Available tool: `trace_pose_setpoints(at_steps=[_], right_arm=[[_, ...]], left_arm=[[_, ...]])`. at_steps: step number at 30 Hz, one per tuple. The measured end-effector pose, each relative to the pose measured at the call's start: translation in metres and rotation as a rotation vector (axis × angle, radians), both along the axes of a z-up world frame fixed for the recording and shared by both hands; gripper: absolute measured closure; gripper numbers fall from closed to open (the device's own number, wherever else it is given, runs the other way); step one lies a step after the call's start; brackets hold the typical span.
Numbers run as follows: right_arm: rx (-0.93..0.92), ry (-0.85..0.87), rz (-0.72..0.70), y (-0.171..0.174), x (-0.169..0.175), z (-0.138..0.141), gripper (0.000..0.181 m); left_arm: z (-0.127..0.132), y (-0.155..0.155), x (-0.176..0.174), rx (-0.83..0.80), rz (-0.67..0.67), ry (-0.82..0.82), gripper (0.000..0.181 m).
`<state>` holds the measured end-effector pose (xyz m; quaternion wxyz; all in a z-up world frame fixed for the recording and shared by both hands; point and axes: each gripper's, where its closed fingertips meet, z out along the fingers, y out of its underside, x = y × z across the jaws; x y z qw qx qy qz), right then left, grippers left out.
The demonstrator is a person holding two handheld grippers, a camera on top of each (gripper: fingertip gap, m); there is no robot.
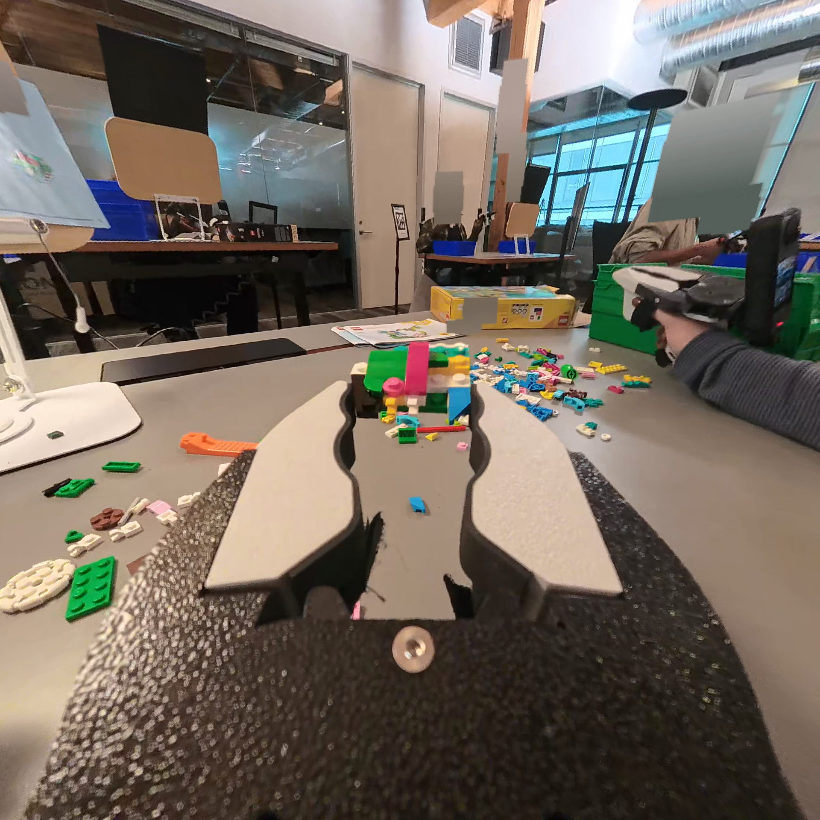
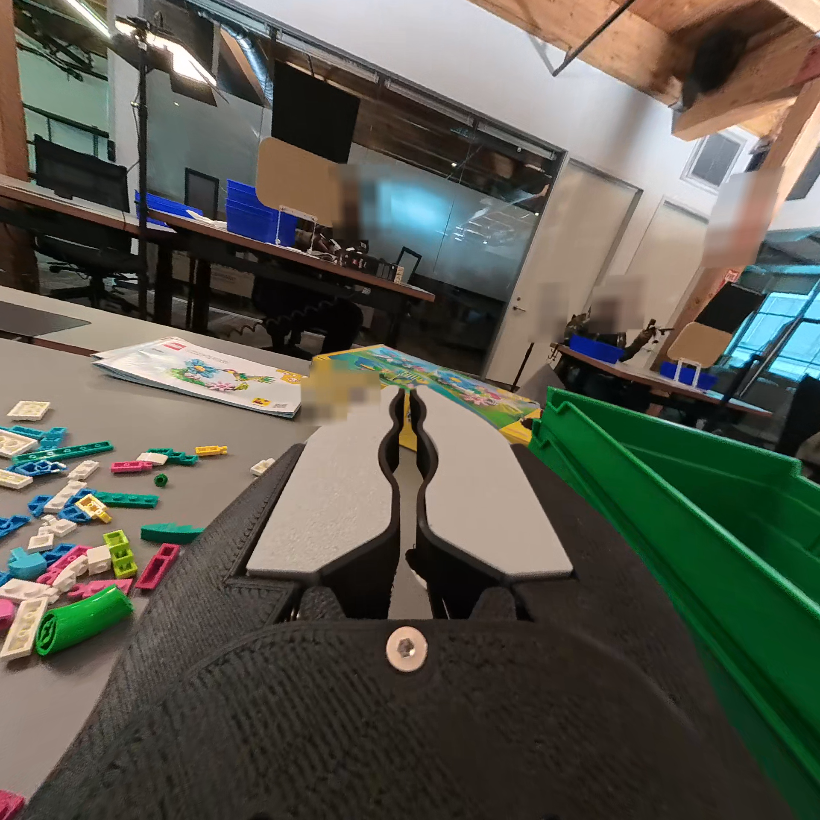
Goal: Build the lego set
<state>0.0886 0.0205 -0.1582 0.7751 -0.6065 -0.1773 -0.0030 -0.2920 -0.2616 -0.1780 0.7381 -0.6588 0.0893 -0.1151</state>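
Observation:
My left gripper (image 1: 413, 401) is shut on a partly built lego model (image 1: 415, 377) of green, pink, yellow, white and blue bricks, held between its fingertips just above the grey table (image 1: 643, 510). My right gripper (image 2: 407, 396) is shut and empty, raised above the table next to a green bin (image 2: 665, 488). It also shows in the left wrist view (image 1: 656, 284), held in a hand at the far right. A pile of loose bricks (image 1: 532, 377) lies behind the model and shows in the right wrist view (image 2: 66, 510).
An orange brick separator (image 1: 217, 443), a green plate (image 1: 91, 588), a white round plate (image 1: 35, 583) and small pieces lie at left. A white stand base (image 1: 66, 421) sits far left. The instruction booklet (image 2: 195, 372) and yellow box (image 2: 426, 372) lie at the back. My right fingertips sit around 50 centimeters from my left ones. About 15 centimeters separates my left fingertips from the green plate (image 1: 91, 588).

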Motion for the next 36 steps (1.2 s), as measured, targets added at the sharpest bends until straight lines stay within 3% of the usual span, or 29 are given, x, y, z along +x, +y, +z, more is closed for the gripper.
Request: trace_pose_setpoints(at_steps=[23,36], right_arm=[[0.077,-0.150,0.088,-0.004,-0.026,-0.009,0.181],[0.096,-0.232,0.116,-0.008,-0.039,-0.012,0.181]], left_arm=[[-0.010,0.006,0.012,-0.055,-0.012,0.101,0.132],[-0.008,0.005,0.010,-0.050,-0.019,0.081,0.132]])
